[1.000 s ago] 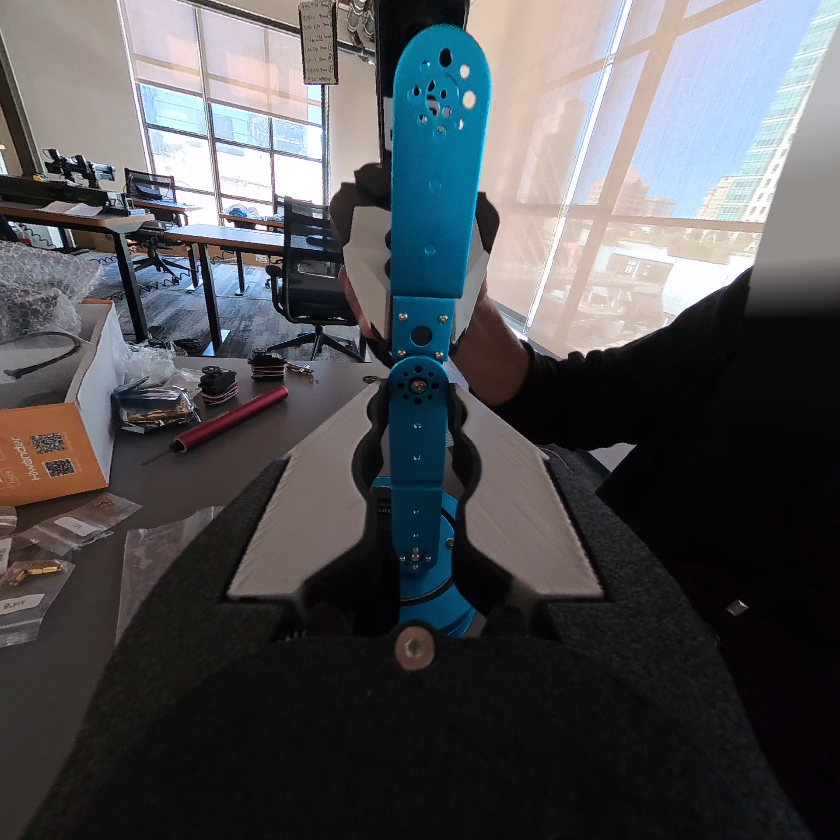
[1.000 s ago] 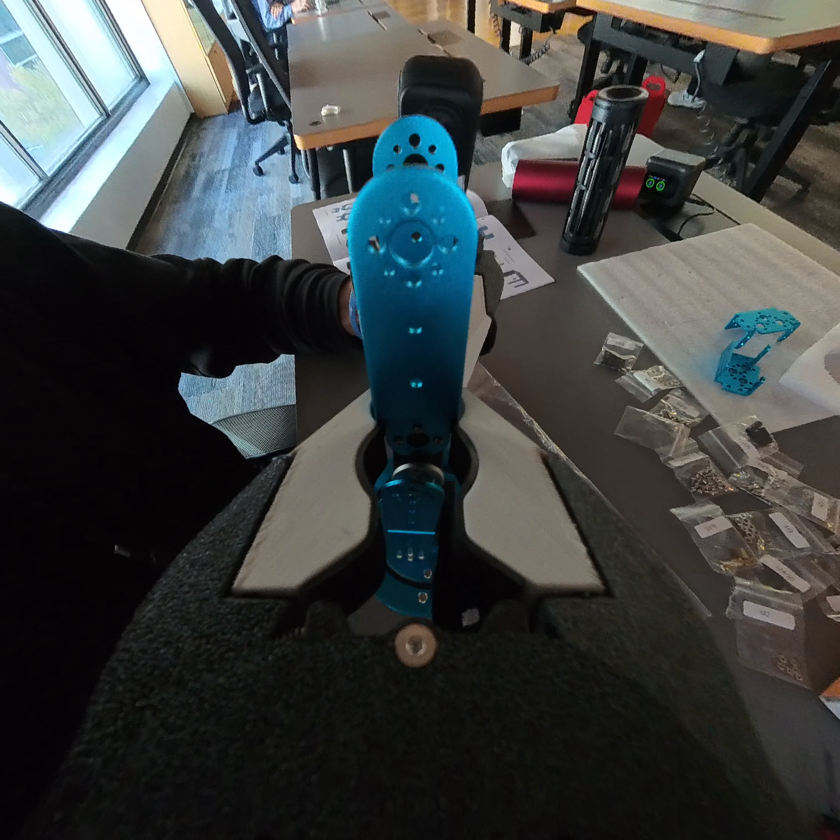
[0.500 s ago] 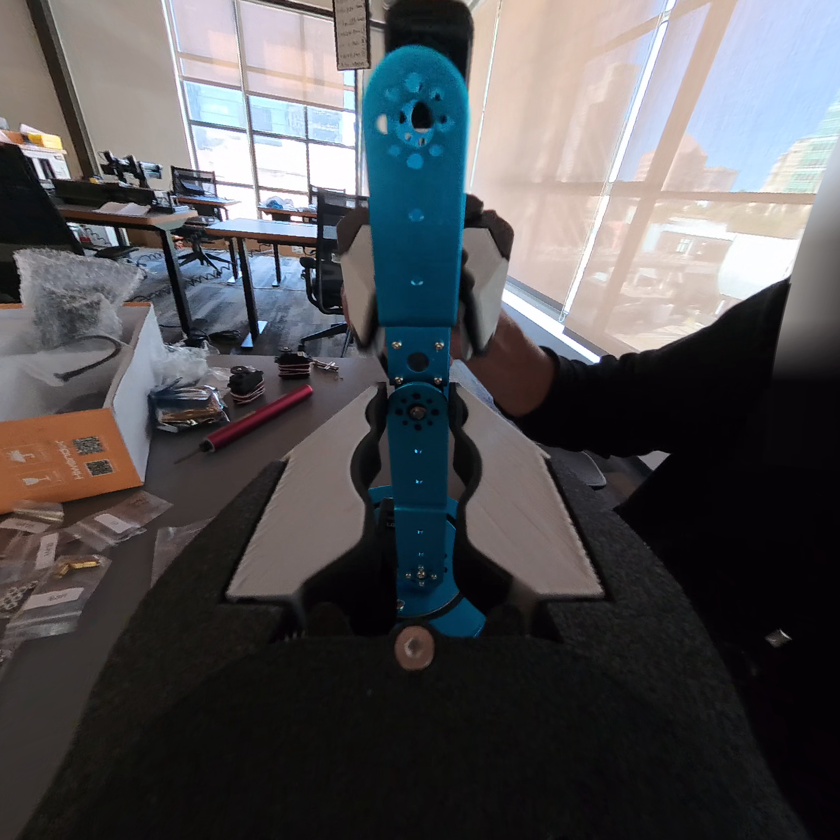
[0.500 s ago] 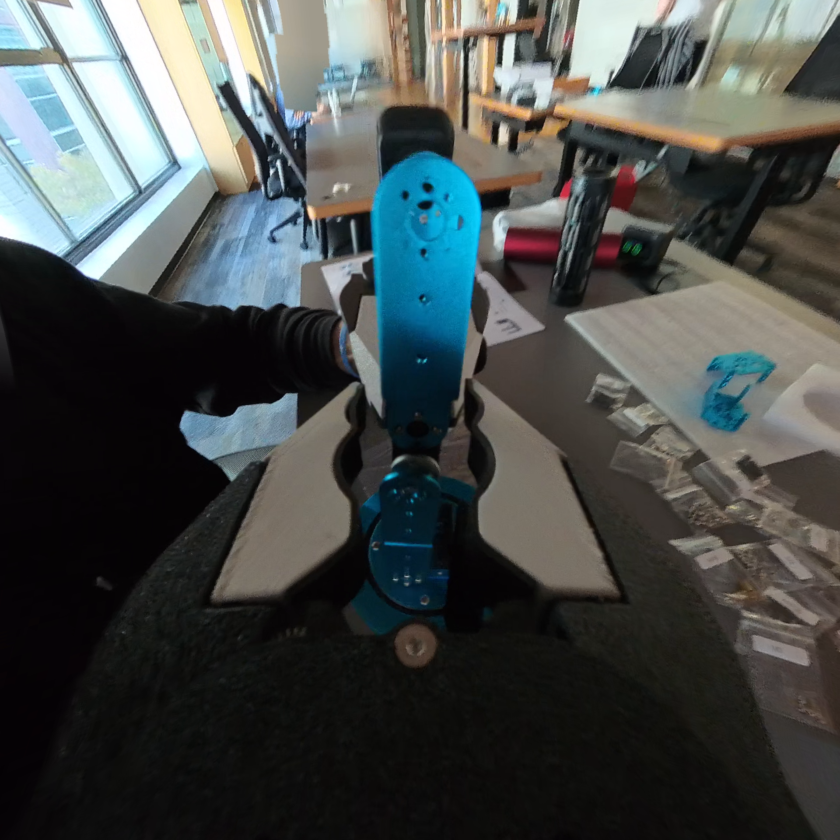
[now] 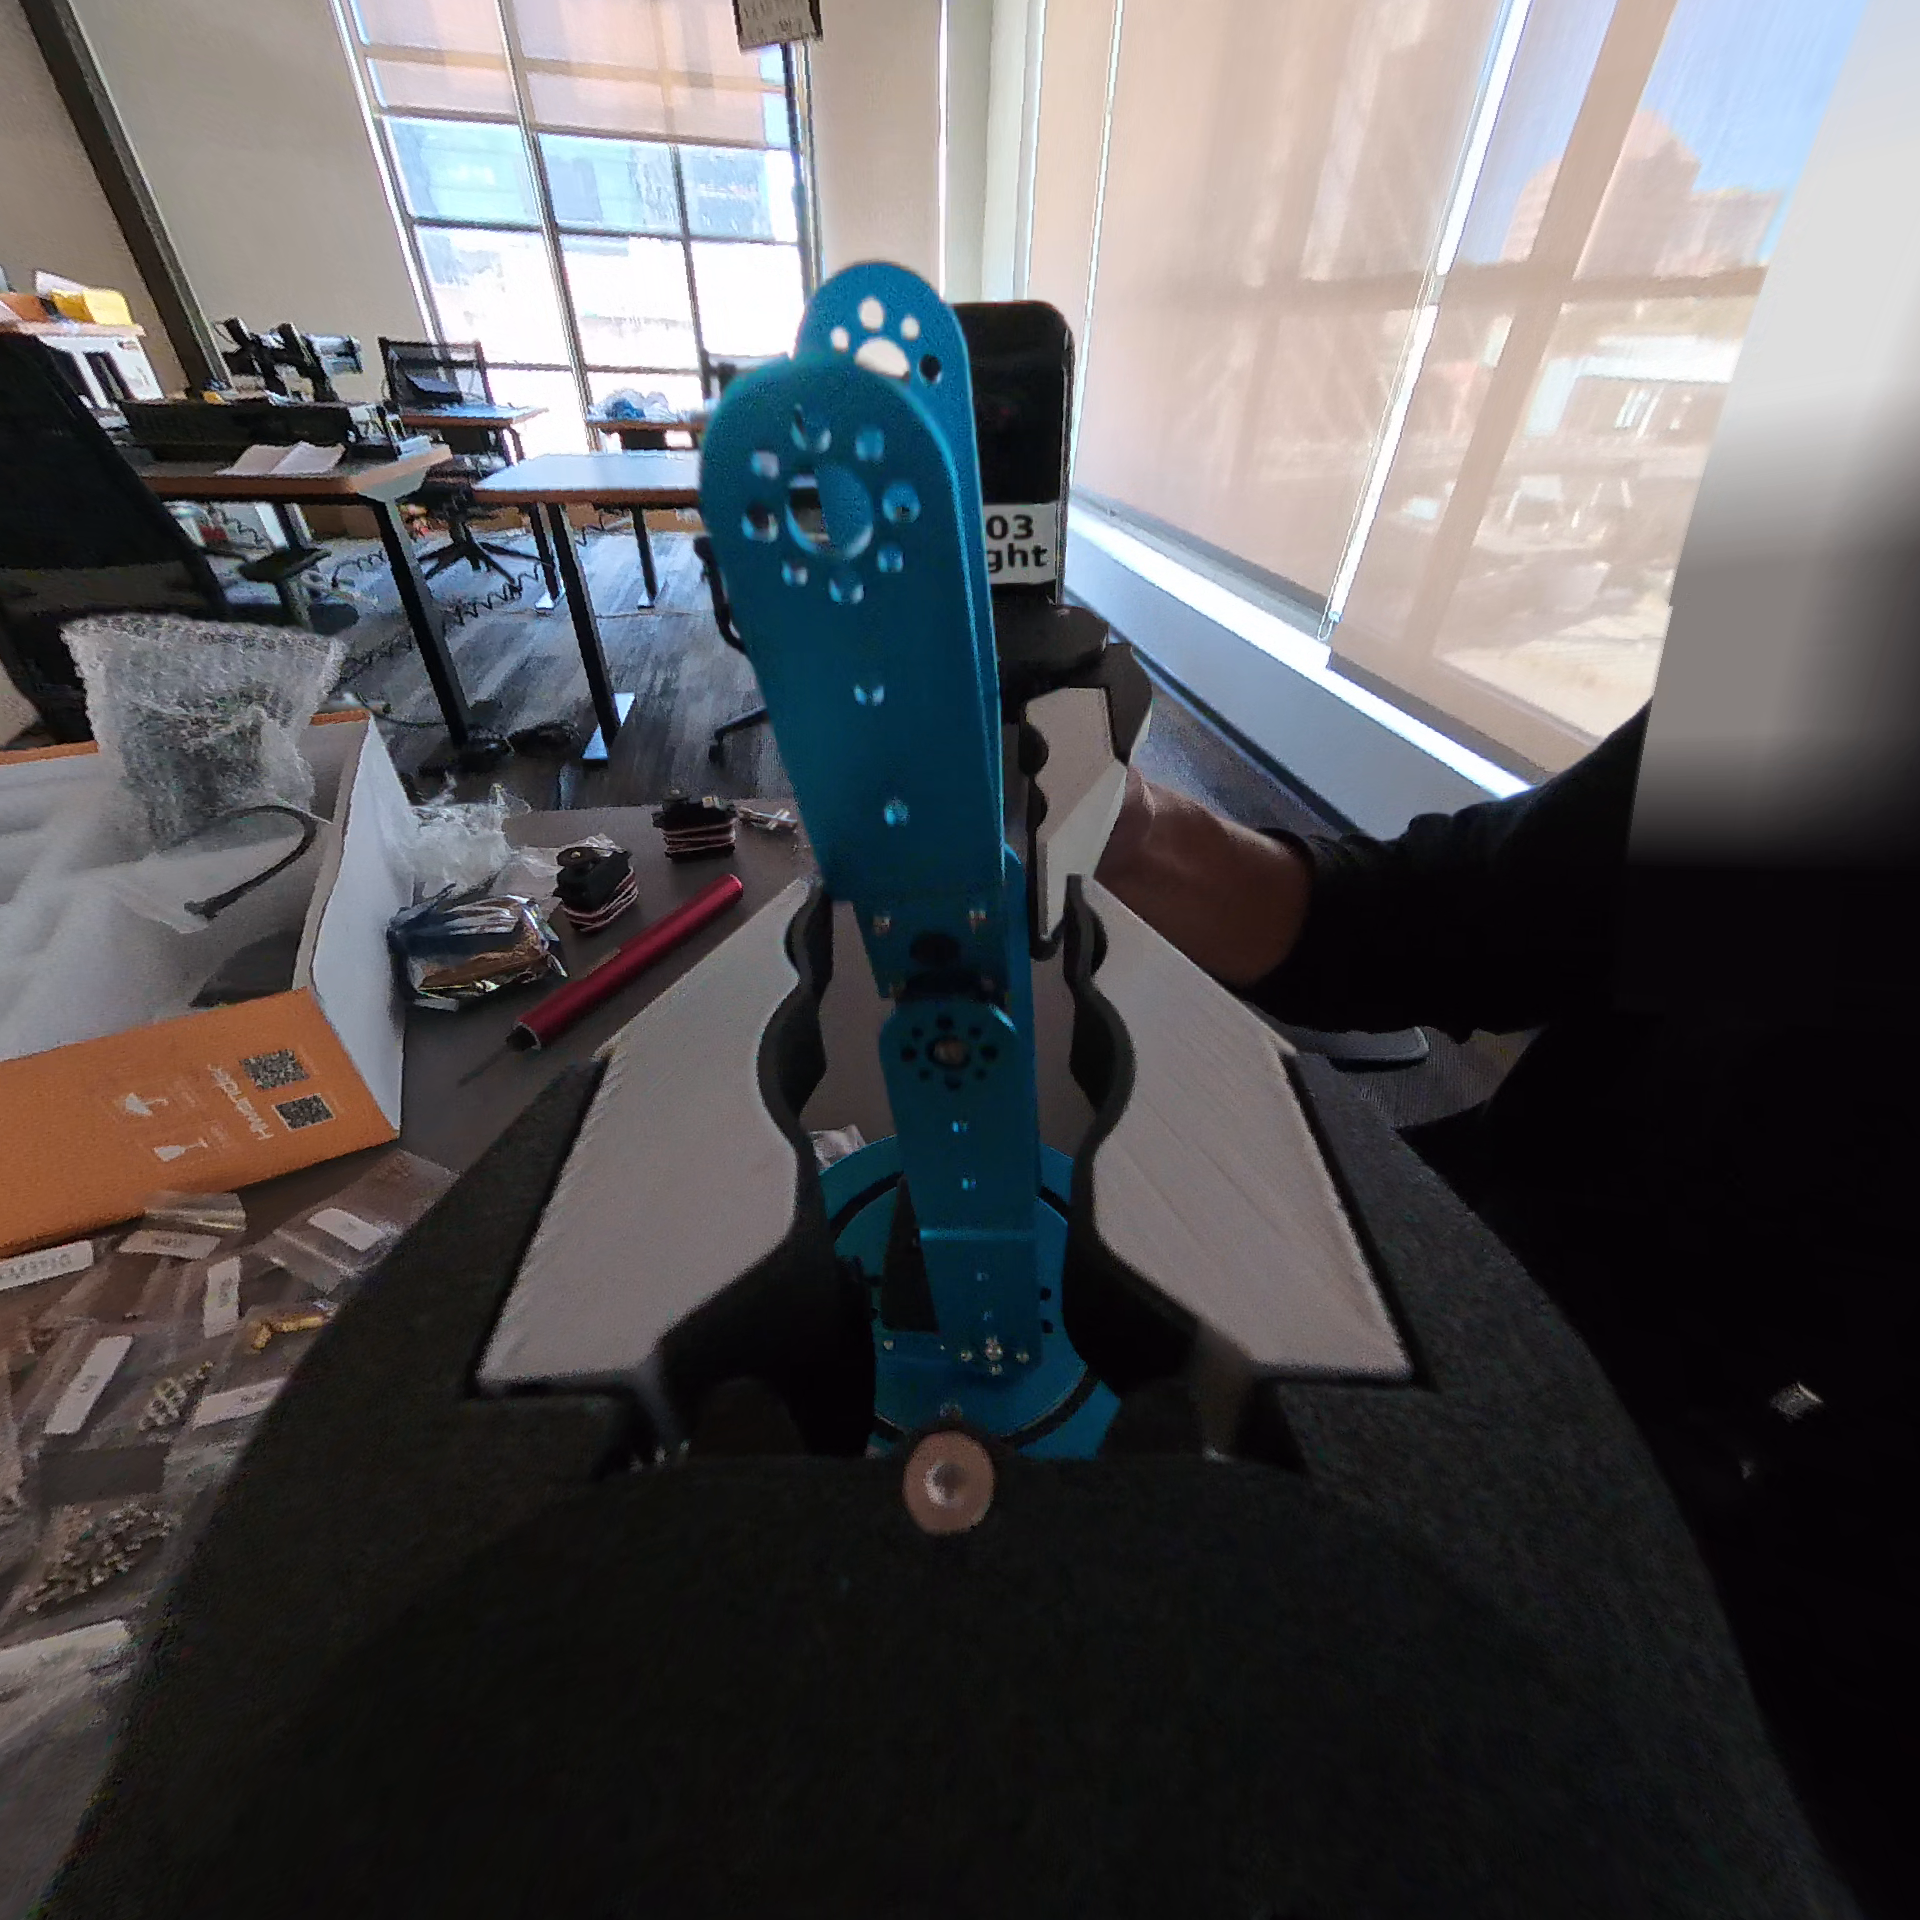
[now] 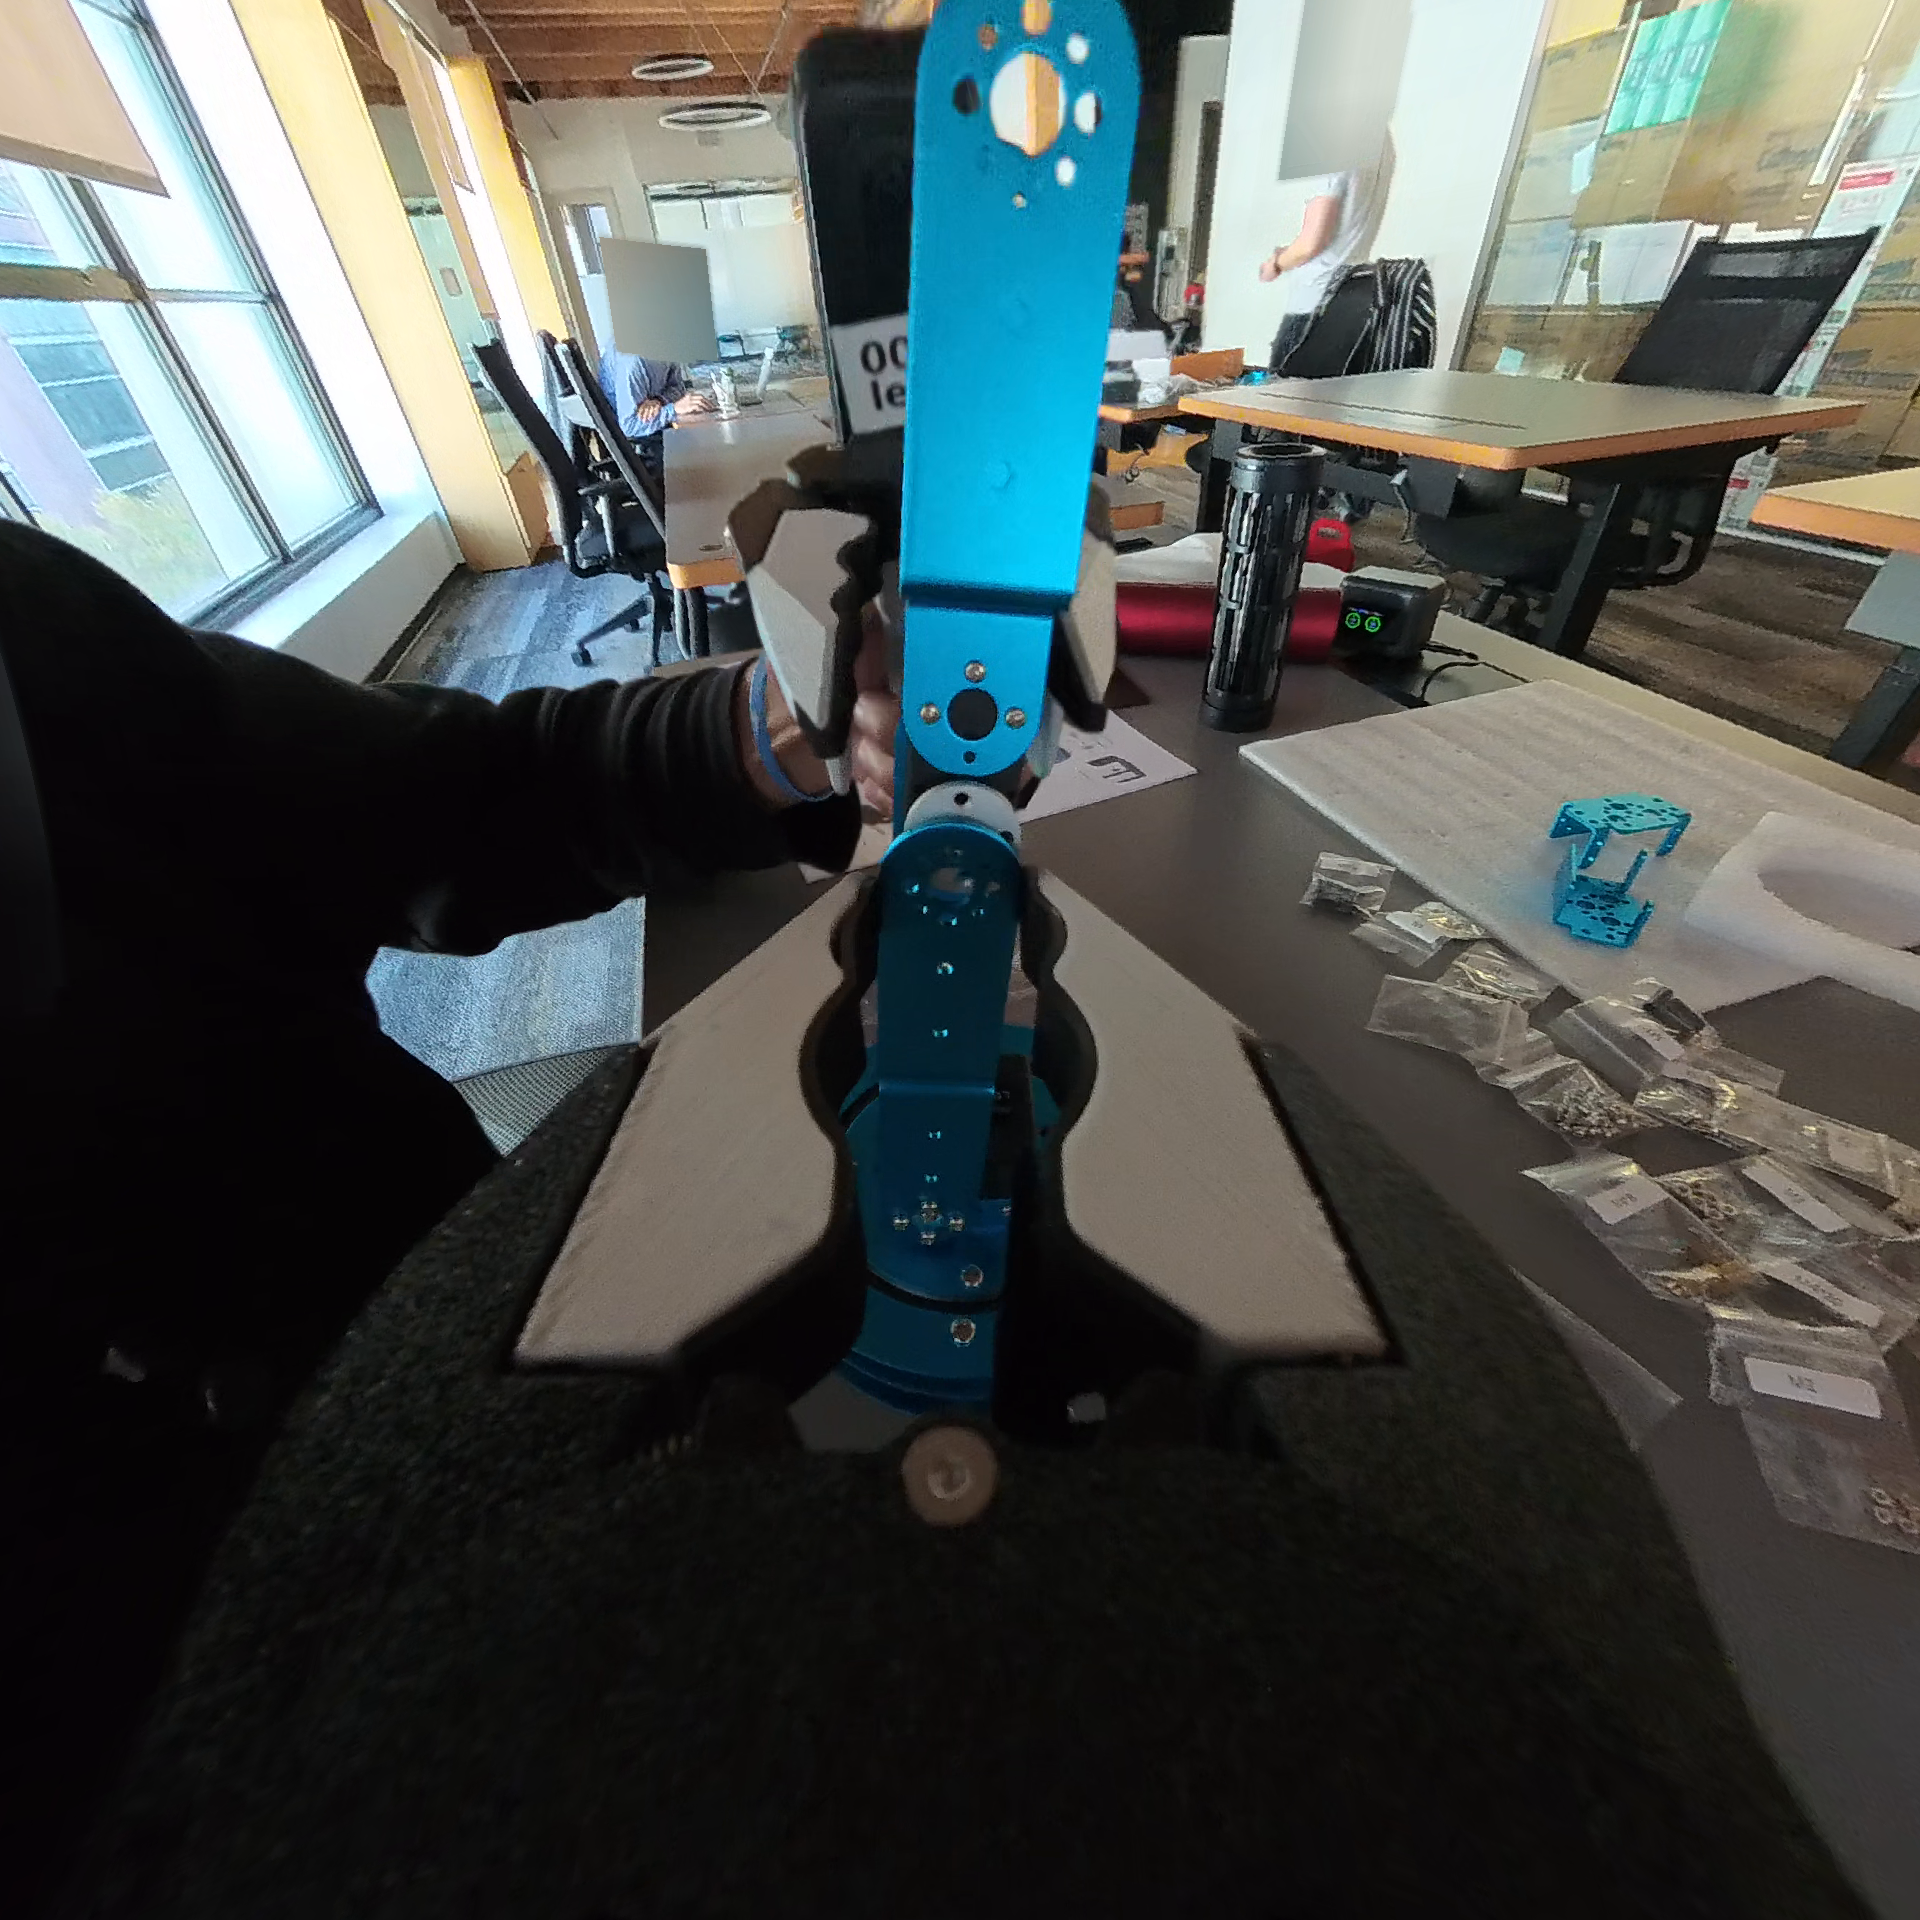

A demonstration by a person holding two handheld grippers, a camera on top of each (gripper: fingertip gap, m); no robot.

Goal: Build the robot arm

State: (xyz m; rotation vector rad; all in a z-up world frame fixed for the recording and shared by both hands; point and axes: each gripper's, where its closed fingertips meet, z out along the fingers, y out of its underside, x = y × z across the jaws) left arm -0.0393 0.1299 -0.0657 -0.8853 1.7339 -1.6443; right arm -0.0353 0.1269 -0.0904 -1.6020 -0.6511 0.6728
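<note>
A blue metal robot arm (image 5: 883, 675) of hinged links stands upright on a round blue base on the dark table, between my two grippers. My left gripper (image 5: 945, 904) is open, its jaws on either side of the lower link with a gap on each side. My right gripper (image 6: 951, 888) is shut on the lower link of the arm (image 6: 997, 416). The left gripper also shows in the right wrist view (image 6: 945, 717), open about the upper link's bracket. One finger (image 5: 1081, 790) of the right gripper shows behind the arm, held by a hand in a dark sleeve.
Left of the arm lie an orange and white box (image 5: 208, 1101), a red rod-shaped tool (image 5: 634, 961), small servos (image 5: 592, 883) and several bags of hardware (image 5: 156, 1299). On the other side are a black cylinder (image 6: 1257, 592), a white foam sheet (image 6: 1455, 790), a blue bracket (image 6: 1605, 873) and more bags (image 6: 1662, 1143). The tips of both grippers are at nearly the same place.
My left gripper has opened off the arm. The upper link now leans to the left in the left wrist view. My right gripper loosened for a moment and is shut again, lower on the arm.
</note>
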